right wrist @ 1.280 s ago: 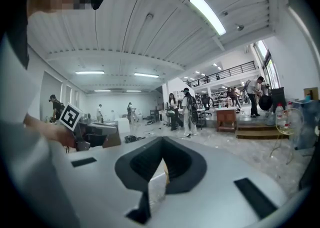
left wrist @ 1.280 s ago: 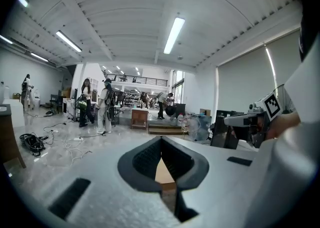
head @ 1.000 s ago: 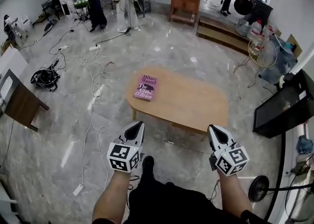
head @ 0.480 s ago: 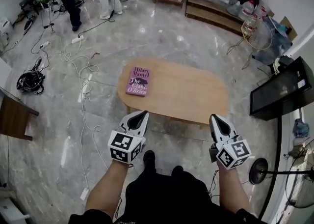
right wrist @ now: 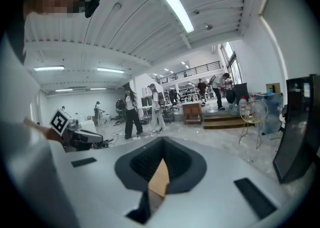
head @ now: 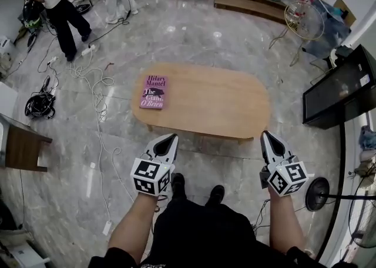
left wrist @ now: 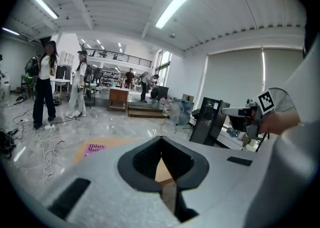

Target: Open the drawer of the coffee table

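Note:
An oval wooden coffee table [head: 211, 105] stands on the marble floor ahead of me, its near long side facing me; the drawer front is hard to make out from above. My left gripper [head: 171, 138] hovers just short of the table's near edge toward its left part, shut and empty. My right gripper [head: 267, 134] is held at the near right corner, also shut and empty. In the left gripper view the tabletop [left wrist: 162, 171] shows as a tan sliver between the closed jaws. The right gripper view shows the same tan wood [right wrist: 160, 179].
A pink book [head: 154, 91] lies on the table's left end. White cables [head: 97, 105] trail over the floor at left, beside a dark wooden bench [head: 23, 146]. A black cabinet [head: 341, 87] and a fan base [head: 320, 190] stand at right. People [head: 59, 11] stand far back.
Both grippers have come closer to the table's near side and sunk a little, still shut. The table now sits nearer and more centred in the head view.

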Tool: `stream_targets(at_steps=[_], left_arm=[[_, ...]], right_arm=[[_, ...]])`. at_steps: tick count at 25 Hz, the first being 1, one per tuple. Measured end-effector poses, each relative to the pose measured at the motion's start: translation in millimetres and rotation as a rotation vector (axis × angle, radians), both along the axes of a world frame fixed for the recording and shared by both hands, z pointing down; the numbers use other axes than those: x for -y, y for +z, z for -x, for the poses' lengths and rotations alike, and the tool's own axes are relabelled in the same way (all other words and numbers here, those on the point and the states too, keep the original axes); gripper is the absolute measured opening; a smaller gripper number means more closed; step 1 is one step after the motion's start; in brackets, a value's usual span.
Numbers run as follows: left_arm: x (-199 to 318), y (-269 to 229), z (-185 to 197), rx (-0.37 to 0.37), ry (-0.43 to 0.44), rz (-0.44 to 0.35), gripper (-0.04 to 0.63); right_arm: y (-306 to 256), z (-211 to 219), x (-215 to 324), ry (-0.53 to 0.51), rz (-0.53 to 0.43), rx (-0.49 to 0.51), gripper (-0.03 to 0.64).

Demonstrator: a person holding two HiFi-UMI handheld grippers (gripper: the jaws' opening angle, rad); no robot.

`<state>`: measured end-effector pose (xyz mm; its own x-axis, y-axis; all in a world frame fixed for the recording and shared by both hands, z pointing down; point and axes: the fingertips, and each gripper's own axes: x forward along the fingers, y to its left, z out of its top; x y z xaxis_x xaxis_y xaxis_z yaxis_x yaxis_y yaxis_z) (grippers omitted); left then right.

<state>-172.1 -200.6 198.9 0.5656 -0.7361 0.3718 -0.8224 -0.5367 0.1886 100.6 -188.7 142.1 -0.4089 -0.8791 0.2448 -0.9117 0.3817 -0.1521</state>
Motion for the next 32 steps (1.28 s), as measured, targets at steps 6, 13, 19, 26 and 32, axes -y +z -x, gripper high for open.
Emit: stream_targets(at_steps=[6, 13, 19, 26, 32], left_arm=[[-19.0, 17.8, -81.1, 0.022, 0.011, 0.012, 0.009], [-8.7, 33.9, -108.7, -0.007, 0.023, 0.024, 0.009], [16.5, 56.2, -93.4, 0.027, 0.035, -0.020, 0.009], [39.5, 97.4, -67.9, 0.025, 0.015, -0.006, 0.009], [37.8, 109.9, -79.4, 0.004, 0.012, 0.025, 0.009]], right_arm=[[24.3, -54.2, -16.8, -0.021, 0.034, 0.023, 0.006], [39.1, -61.7, -13.0, -0.037, 0.069, 0.013, 0.006], [73.4, -59.1, -15.6, -0.006, 0.145, -0.050, 0.006], [124.4, -35.3, -15.5, 0.006, 0.197, -0.031, 0.006], [147.8, -45.3, -16.2, 0.025, 0.209, 0.006, 0.006]])
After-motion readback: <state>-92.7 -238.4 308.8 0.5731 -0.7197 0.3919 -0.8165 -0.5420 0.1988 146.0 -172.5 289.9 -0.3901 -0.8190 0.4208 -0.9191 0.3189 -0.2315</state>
